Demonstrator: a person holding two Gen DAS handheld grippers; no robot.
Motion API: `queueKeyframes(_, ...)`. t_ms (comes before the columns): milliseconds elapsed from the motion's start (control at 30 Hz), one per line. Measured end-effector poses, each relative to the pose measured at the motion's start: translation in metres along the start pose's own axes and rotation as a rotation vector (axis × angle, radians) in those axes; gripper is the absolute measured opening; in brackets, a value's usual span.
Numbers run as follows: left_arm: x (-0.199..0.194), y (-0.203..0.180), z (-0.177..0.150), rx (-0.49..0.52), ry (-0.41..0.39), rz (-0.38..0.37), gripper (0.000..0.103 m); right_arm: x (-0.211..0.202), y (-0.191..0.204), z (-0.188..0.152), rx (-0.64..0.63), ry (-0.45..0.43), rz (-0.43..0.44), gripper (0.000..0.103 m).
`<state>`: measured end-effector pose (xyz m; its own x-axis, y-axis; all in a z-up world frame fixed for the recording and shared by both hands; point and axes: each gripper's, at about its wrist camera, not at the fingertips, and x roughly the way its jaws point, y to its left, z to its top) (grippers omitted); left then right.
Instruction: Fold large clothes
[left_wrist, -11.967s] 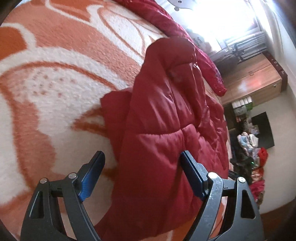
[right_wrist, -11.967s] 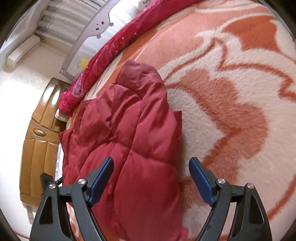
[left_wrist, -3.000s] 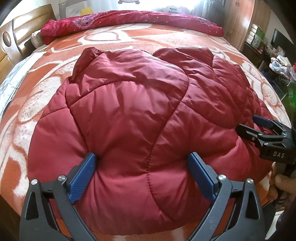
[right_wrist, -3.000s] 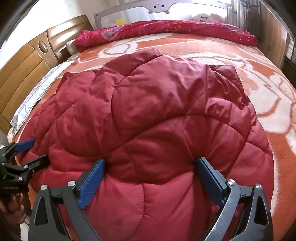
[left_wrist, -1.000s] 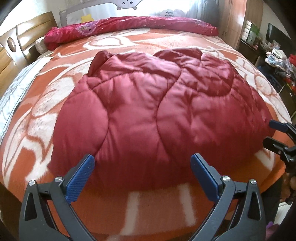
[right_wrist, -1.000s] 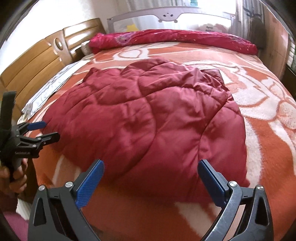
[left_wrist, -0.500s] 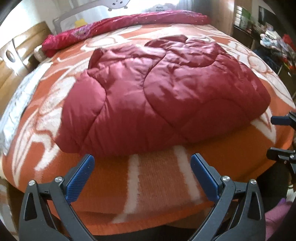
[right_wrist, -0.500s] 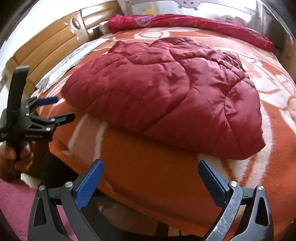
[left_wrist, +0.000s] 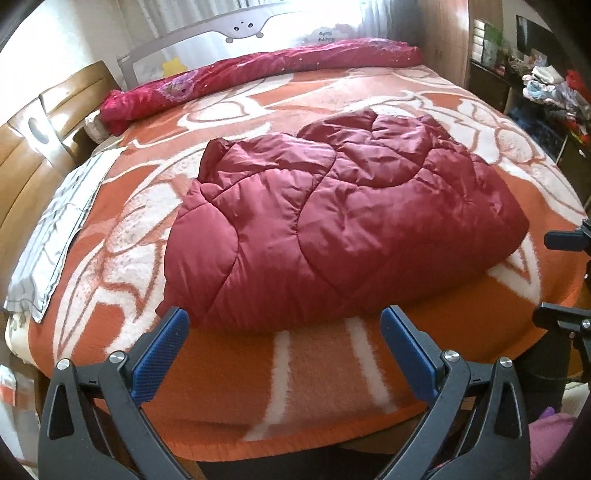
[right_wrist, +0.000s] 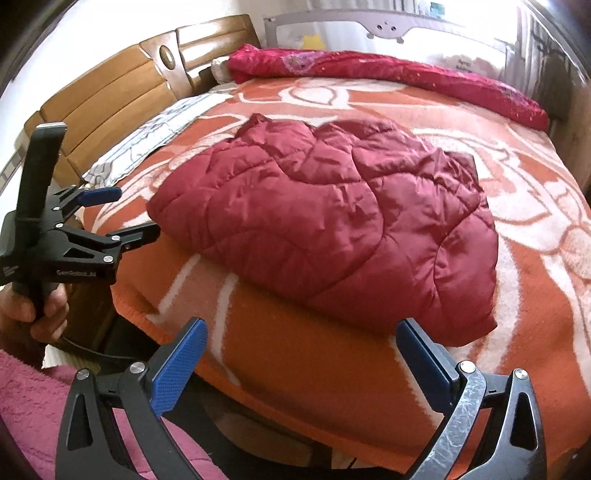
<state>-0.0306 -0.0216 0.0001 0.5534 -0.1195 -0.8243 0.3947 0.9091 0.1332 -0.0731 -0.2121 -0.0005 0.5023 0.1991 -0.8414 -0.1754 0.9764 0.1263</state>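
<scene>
A dark red quilted puffer jacket (left_wrist: 332, 229) lies folded in a thick bundle on the orange and white blanket (left_wrist: 317, 373), near the bed's front edge. It also shows in the right wrist view (right_wrist: 332, 229). My left gripper (left_wrist: 282, 347) is open and empty, held back from the bed edge in front of the jacket. My right gripper (right_wrist: 301, 360) is open and empty, also off the bed edge. The left gripper shows at the left of the right wrist view (right_wrist: 122, 216), open. The right gripper's fingers (left_wrist: 561, 240) show at the right edge of the left wrist view.
A rolled red quilt (left_wrist: 258, 70) lies along the bed's far side under a grey rail (left_wrist: 243, 27). A wooden headboard (right_wrist: 122, 88) stands at the left. A grey sheet (left_wrist: 62, 229) lies by it. Cluttered shelves (left_wrist: 546, 85) stand at the right.
Both grippers have pulled back from the jacket, off the bed's front edge, and risen a little. The folded jacket lies still on the blanket.
</scene>
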Motion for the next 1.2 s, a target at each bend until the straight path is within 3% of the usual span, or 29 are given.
queueKeyframes(333, 0.027, -0.004, 0.002, -0.017, 0.063, -0.007, 0.103, 0.024, -0.010, 0.004, 0.049, 0.023, -0.006, 0.103)
queueKeyframes(1200, 0.031, -0.007, 0.023, -0.023, 0.047, -0.034, 0.103, 0.034, -0.018, 0.035, 0.034, 0.006, -0.008, 0.103)
